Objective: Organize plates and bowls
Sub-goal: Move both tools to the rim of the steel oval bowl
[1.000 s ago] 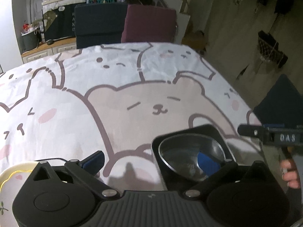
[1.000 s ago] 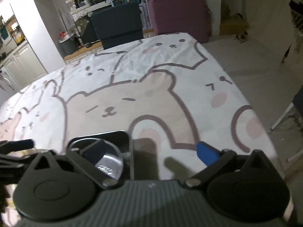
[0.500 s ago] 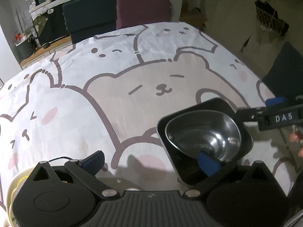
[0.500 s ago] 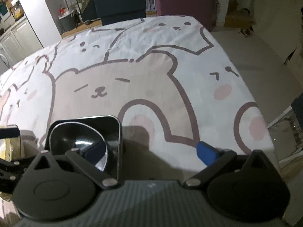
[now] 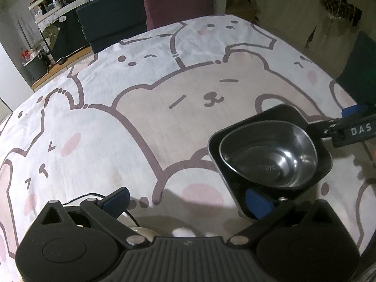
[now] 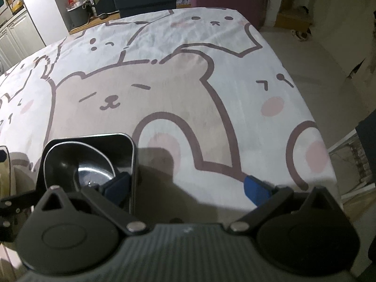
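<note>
A steel bowl (image 5: 270, 157) sits tilted inside a black square dish (image 5: 284, 112) on the bear-print cloth. My left gripper (image 5: 188, 201) is open; its right blue pad (image 5: 258, 203) hangs over the dish's near edge. The right gripper shows in the left wrist view (image 5: 347, 127) at the dish's far right corner. In the right wrist view the bowl (image 6: 77, 162) and dish (image 6: 131, 159) lie at lower left. My right gripper (image 6: 185, 186) is open, with its left pad (image 6: 117, 185) inside the dish by its right wall. A pale plate (image 5: 138, 231) peeks under the left gripper.
The bear-print cloth (image 5: 164, 108) covers the whole table. A navy chair (image 5: 110, 23) and a maroon chair (image 5: 176, 2) stand at the far edge. The table's right edge drops to the floor (image 6: 317, 54). A yellowish plate edge (image 6: 4, 176) shows at far left.
Both grippers have risen and pulled back a little, so the views look down more steeply. The bowl and dish have stayed in place. Both grippers remain open.
</note>
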`<state>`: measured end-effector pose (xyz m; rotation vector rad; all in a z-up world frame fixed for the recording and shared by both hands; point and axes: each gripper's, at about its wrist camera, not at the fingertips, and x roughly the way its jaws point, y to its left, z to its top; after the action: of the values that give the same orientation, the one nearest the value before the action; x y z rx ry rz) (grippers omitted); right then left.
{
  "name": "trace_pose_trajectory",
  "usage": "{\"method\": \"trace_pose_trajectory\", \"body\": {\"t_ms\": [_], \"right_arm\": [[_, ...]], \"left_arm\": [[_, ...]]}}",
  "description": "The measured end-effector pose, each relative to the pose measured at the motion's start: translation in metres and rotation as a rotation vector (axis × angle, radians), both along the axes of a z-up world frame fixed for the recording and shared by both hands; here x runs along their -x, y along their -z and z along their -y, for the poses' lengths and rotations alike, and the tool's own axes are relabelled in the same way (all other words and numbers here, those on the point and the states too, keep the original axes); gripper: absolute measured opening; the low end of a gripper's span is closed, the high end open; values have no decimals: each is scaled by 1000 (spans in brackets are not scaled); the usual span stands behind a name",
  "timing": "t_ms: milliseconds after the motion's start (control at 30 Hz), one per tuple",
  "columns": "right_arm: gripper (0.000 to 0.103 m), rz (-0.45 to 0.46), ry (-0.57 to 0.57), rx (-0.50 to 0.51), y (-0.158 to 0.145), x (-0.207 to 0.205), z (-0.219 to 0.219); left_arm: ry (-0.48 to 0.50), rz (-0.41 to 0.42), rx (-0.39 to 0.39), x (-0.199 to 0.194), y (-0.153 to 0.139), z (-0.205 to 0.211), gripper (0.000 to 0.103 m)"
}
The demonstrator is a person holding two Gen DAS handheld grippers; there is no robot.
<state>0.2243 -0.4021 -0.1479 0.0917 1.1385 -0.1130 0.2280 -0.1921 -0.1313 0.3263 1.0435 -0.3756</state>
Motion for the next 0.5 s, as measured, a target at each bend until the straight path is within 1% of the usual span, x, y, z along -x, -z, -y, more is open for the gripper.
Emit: {"method": "trace_pose_trajectory", "body": {"t_ms": [133, 500], "right_arm": [[103, -8, 3, -37, 5, 0, 6], [103, -4, 7, -158, 17, 1, 26]], "left_arm": [[4, -4, -19, 0, 4, 1, 103], [-19, 1, -7, -6, 7, 0, 103]]}}
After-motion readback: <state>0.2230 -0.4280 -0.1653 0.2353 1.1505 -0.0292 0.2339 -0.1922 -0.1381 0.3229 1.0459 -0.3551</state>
